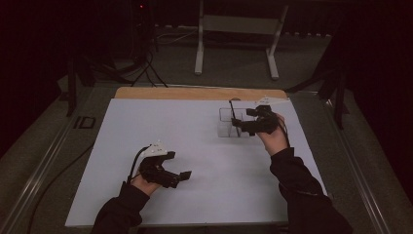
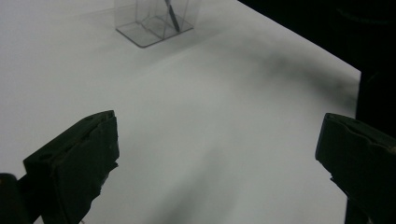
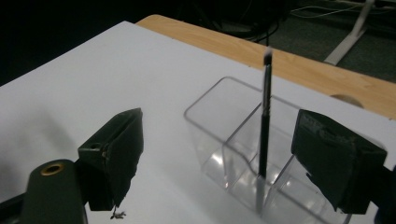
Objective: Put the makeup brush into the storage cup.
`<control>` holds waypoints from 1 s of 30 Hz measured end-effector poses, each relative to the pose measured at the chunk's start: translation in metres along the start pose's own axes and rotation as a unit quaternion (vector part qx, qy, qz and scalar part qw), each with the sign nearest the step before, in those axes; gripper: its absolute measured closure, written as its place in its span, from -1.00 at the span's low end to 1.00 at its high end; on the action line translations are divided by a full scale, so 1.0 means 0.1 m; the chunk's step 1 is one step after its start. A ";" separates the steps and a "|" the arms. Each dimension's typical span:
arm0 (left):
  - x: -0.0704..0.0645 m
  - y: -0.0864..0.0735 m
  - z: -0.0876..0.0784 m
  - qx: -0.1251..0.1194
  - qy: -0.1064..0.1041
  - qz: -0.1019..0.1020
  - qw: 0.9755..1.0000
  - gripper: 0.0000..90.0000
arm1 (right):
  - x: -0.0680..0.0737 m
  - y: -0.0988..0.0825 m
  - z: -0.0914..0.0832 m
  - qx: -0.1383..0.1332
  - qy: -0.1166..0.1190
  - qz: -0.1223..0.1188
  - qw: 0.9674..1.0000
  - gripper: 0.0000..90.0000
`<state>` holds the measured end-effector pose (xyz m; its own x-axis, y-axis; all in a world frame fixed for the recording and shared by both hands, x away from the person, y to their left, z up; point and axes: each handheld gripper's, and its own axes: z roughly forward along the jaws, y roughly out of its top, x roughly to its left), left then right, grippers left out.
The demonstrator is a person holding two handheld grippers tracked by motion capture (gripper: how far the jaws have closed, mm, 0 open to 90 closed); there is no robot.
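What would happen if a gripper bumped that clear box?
The clear box looks thin-walled and light, so it would probably slide on the smooth white table. The pen stands steeply inside it, so it would likely rattle or tip.

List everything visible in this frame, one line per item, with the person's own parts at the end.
Organizer: one, clear plastic with compartments, far right part of the table.
Pen: one, dark and slim, standing nearly upright in the organizer.
Table cover: one, white, over most of the tabletop.
Table: one, wooden edge showing at the far side.
Stand: one, white-legged, on the floor beyond the table.
Left gripper: black, open, low over the near left cover.
Right gripper: black, open, at the organizer.
Sleeves: two, dark.
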<state>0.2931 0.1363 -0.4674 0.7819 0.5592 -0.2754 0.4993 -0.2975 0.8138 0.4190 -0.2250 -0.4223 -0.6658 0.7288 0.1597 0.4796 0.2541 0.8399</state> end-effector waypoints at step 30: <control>0.10 -0.17 -0.37 0.021 0.011 0.031 0.999 -0.98 | 0.28 -0.78 -0.50 0.003 0.052 -0.003 0.999 -0.67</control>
<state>0.2785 0.1755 -0.4648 0.8044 0.5545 -0.2132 0.4652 -0.3647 0.8065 0.3344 -0.2565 -0.4577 -0.7250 0.6568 0.2074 0.4778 0.2627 0.8382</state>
